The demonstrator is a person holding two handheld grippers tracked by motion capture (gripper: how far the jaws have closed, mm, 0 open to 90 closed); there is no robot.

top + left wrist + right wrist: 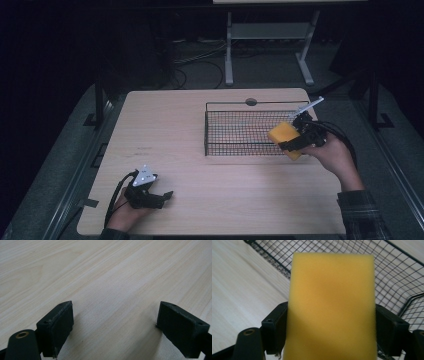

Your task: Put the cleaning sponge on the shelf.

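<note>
A yellow sponge [285, 136] [332, 305] is clamped between the jaws of my right gripper [295, 142] [332, 337], which is shut on it. The sponge hangs at the right end of a black wire basket [235, 147] [402, 267], over its near right corner, held above the table. Low at the table's front left, my left gripper [165, 196] [115, 327] rests in a hand with its jaws wide apart and only bare wood between them.
The light wooden table [200, 175] has a round cable hole [251, 102] just behind the basket. A metal desk frame [270, 40] and cables stand on the dark floor beyond the far edge.
</note>
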